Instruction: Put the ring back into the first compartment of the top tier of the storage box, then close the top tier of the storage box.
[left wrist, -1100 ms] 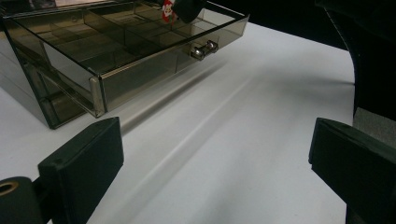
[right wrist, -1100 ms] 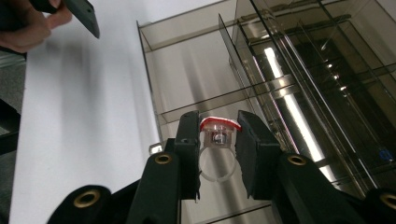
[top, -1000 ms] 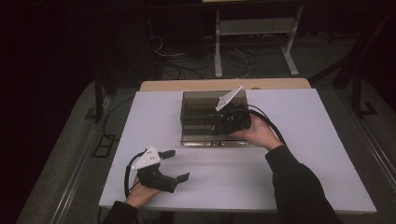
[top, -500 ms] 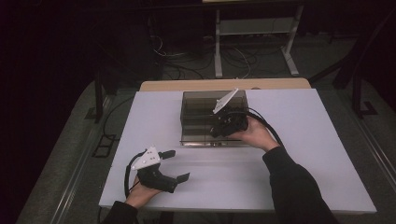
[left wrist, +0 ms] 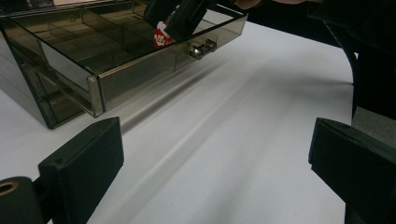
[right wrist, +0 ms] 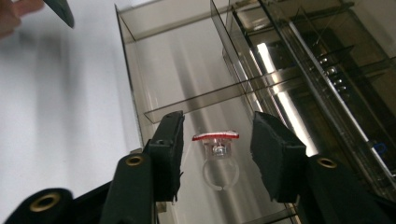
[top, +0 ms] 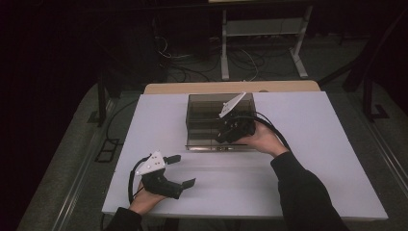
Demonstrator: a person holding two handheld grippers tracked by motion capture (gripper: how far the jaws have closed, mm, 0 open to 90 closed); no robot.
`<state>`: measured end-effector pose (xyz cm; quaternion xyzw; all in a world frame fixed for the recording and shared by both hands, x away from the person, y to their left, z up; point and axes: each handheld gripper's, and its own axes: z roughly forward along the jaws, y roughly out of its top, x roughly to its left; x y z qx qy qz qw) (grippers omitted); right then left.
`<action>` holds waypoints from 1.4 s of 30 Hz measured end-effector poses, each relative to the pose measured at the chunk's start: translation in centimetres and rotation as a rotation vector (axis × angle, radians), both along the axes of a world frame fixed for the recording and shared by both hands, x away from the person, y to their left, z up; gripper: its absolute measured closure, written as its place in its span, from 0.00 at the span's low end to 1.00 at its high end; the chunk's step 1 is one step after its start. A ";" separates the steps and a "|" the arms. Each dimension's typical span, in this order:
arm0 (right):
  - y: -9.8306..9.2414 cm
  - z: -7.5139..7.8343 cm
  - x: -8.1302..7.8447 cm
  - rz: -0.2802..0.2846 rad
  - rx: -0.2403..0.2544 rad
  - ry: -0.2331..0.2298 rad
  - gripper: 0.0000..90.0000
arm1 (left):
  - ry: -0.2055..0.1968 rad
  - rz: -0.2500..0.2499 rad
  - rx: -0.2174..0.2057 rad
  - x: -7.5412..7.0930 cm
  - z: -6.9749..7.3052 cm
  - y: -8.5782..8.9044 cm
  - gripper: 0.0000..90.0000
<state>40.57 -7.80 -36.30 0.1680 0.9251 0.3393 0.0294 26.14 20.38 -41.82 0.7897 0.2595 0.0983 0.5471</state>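
High view: we see the right gripper (top: 226, 136) reaching into the open drawer (top: 204, 143) of the clear box (top: 211, 103); the left gripper (top: 179, 170) rests on the table (top: 308, 144), jaws spread and empty.
Left gripper view: the red-topped ring (left wrist: 160, 38) sits at the right gripper's tips, above the drawer.
Right gripper view: its jaws have just been opening; the ring (right wrist: 217, 154) hangs between them, released, no pad touching.
Risk: we judge it may bounce into another compartment, or catch on a jaw as we withdraw.

Drawer dividers (right wrist: 196, 105) hem the ring (right wrist: 215, 156); table (top: 308, 187) open.
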 end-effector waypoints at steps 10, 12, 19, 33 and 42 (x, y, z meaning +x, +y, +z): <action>-0.9 1.6 -0.9 -0.016 0.047 -0.007 0.52 | 0.001 -0.002 0.002 0.0 0.0 -0.1 0.03; -1.2 1.8 -1.2 -0.017 0.054 -0.007 0.52 | 0.002 -0.001 0.001 0.0 0.0 -0.1 0.03; -1.9 2.3 -2.6 -0.023 0.080 -0.003 0.50 | 0.002 -0.001 0.003 0.1 -0.1 -0.1 0.03; -2.7 2.7 -4.5 -0.007 0.114 0.001 0.53 | 0.002 0.003 0.003 0.1 -0.1 -0.1 0.03; -2.9 2.4 -5.1 0.003 0.130 0.011 0.56 | 0.002 0.003 0.003 0.1 -0.1 -0.1 0.03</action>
